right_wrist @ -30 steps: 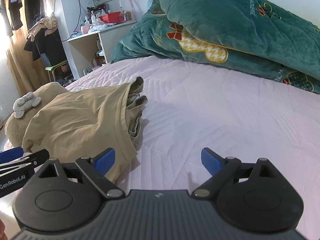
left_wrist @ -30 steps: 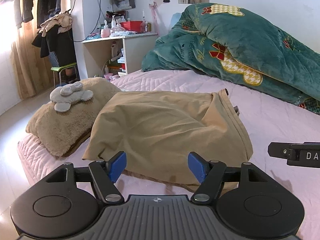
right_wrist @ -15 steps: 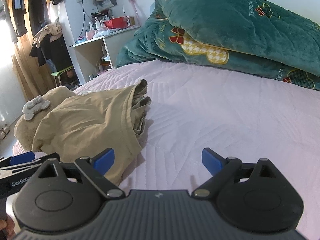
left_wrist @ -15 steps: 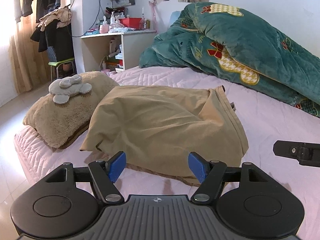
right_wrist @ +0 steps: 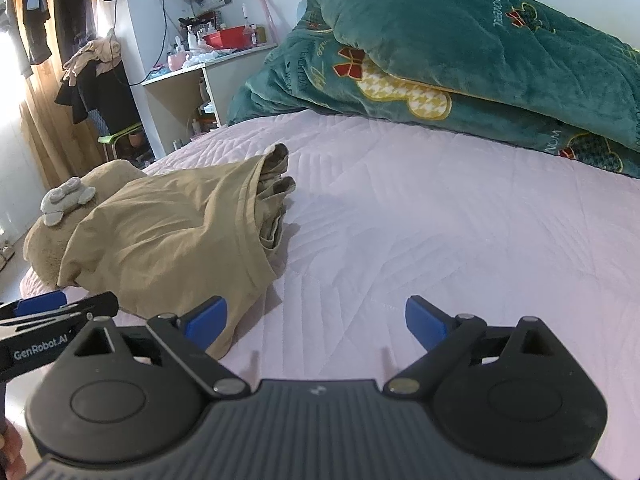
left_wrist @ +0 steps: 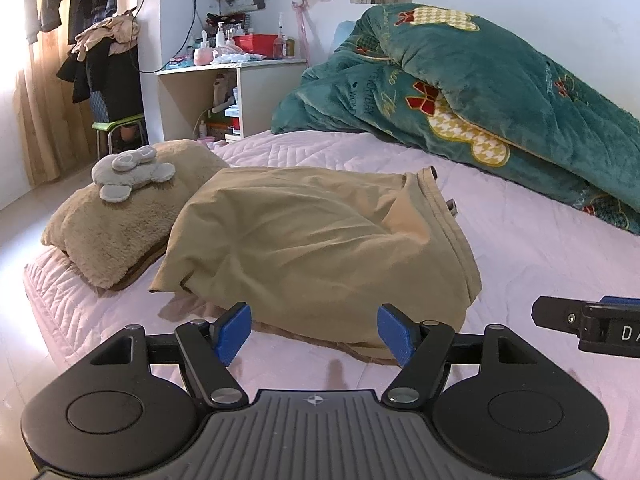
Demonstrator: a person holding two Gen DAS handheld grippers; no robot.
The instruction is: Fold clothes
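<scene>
The tan garment (left_wrist: 320, 248) sits on the pink bed (left_wrist: 520, 248), bunched into a thick, rumpled bundle, its ribbed hem at 3 o'clock of the heap and inner layers spilling out there in the right wrist view. By the look of it the fold is roughly made but not tidy: the surface is creased, a loose flap pokes out along the near edge, and nothing is squared off. Smoothing or another fold seems left to do.

The left gripper (left_wrist: 314, 334) hangs just short of the bundle's near edge, angled down toward it, blue pads spread wide and holding nothing; the cloth lies beyond the tips, not between them. The right gripper (right_wrist: 316, 322) hovers beside it, also tipped downward, jaws wide and empty, its left pad near the garment's near corner and the rest over bare bedcover. Each gripper shows at the edge of the other's view, so the two sit side by side.

At 9 o'clock of the garment lies a fuzzy beige pillow (left_wrist: 120, 228) with a grey plush toy (left_wrist: 130, 172) on it; the green blanket (left_wrist: 500, 92) is piled at 1 o'clock.
</scene>
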